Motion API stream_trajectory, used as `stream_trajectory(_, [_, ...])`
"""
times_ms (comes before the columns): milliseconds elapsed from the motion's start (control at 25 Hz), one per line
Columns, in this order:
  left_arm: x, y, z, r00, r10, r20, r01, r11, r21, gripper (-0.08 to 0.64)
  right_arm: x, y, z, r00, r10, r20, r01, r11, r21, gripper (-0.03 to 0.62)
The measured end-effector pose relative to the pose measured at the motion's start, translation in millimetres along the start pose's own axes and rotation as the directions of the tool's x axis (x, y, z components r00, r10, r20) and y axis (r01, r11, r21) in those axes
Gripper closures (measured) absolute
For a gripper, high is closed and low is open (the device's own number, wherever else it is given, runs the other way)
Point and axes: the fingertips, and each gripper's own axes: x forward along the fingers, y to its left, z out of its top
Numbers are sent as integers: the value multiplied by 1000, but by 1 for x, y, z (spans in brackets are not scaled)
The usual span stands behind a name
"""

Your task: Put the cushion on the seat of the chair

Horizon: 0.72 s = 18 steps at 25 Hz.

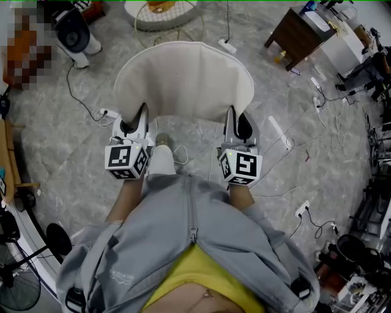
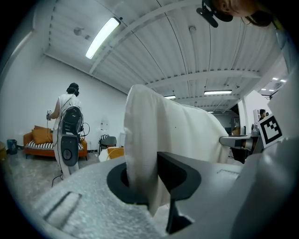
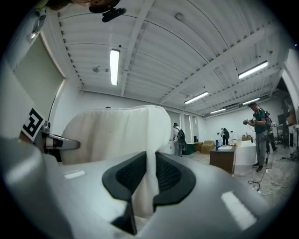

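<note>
A cream, fan-shaped cushion (image 1: 183, 82) hangs level in front of me over the marble floor, held by its near edge at both corners. My left gripper (image 1: 142, 116) is shut on the cushion's left corner; in the left gripper view the fabric (image 2: 154, 126) is pinched between the dark pads (image 2: 175, 175). My right gripper (image 1: 233, 117) is shut on the right corner, and the right gripper view shows a thin fold of cushion (image 3: 117, 133) squeezed between its pads (image 3: 170, 175). A gold wire-frame chair (image 1: 165, 17) stands beyond the cushion at the top edge.
A white floor fan (image 1: 76, 33) stands far left and a dark wooden side table (image 1: 299, 33) far right. Cables and power strips (image 1: 226, 46) lie across the floor. Equipment clutters the right edge (image 1: 372, 202). Other people (image 3: 259, 135) stand in the room.
</note>
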Motion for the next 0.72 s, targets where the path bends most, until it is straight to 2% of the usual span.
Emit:
stream_trajectory(400, [90,18,-1,999,-52,16,52,999,0,499,76,-31,-10,999,-40,20,40,999,-1,540])
stream_trajectory(720, [199,80,10,997,-73,25,74,997,-37,499,197,-35,-5,999,-52,14,52,998,-38,540])
